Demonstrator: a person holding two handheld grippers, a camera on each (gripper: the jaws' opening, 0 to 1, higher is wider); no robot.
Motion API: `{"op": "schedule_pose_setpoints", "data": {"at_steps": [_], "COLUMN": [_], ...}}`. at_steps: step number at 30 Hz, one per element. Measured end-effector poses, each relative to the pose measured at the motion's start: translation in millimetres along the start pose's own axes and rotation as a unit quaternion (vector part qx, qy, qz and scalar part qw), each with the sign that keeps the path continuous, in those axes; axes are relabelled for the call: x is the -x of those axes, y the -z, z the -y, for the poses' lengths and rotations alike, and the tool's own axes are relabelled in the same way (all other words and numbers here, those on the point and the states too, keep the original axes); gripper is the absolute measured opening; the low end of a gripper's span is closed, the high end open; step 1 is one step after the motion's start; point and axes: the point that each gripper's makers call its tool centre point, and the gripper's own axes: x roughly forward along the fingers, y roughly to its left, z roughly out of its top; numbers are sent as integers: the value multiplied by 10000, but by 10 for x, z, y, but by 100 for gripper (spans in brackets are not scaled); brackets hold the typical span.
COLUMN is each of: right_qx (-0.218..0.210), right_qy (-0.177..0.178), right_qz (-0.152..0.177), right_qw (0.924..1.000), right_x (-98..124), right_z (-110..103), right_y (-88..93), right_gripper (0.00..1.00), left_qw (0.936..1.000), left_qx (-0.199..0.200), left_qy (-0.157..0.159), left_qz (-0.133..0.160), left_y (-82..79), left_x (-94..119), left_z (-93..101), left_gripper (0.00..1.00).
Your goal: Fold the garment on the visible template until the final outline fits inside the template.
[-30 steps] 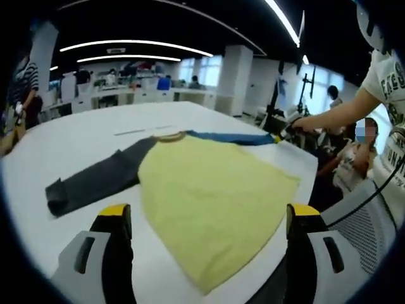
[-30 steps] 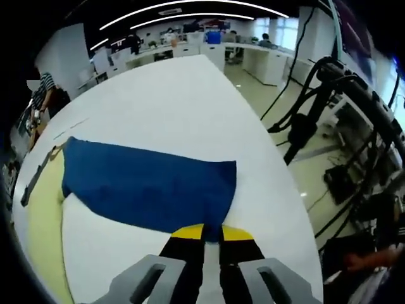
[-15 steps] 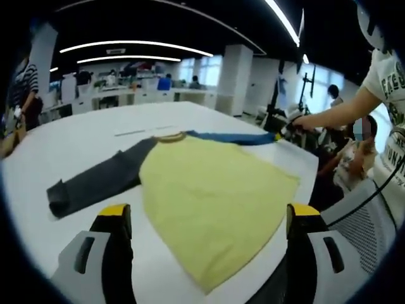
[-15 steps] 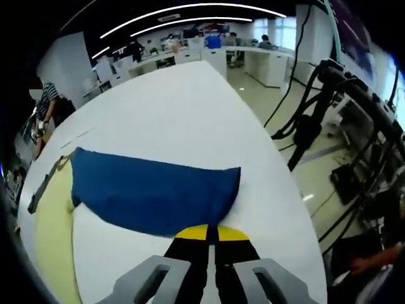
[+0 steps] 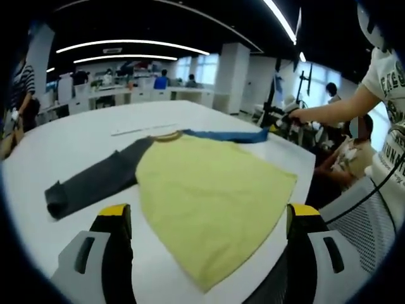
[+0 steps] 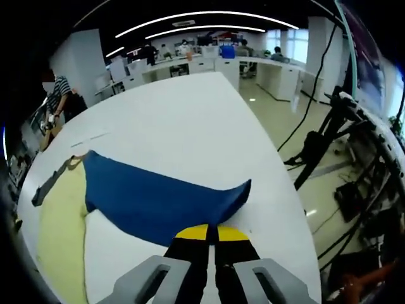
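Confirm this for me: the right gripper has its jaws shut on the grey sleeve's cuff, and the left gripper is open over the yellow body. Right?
Not quite. The right gripper has its jaws shut on the blue sleeve, not the grey sleeve, as the right gripper view shows. The rest holds: the left gripper is open over the yellow body.

The left tongs (image 5: 205,218) have grey moulded bodies with dark slots and black jaws capped in yellow. The right tongs (image 6: 207,233) are built alike, grey with yellow-tipped black jaws. The person wears a white T-shirt (image 5: 390,76) with dark lettering.
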Motion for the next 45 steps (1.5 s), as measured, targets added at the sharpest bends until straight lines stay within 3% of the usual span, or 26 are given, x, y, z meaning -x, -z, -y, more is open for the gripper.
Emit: {"op": "schedule_pose_setpoints", "data": {"at_steps": [6, 16, 45], "right_qx": [90, 218, 349], "right_qy": [-204, -509, -1046], "right_qz": [189, 419, 607], "right_qw": [9996, 9976, 9920], "right_x": [63, 26, -19], "right_z": [-220, -415, -1196], "right_y": [-101, -320, -526], "right_gripper": [0, 0, 0], "left_qw": [10000, 10000, 10000], "left_qx": [1, -5, -10], "left_qy": [-8, -10, -13], "left_qz": [2, -23, 63], "left_y": [-8, 6, -11], "left_x": [7, 34, 86], "left_z": [-3, -11, -7], "left_gripper": [99, 99, 99]}}
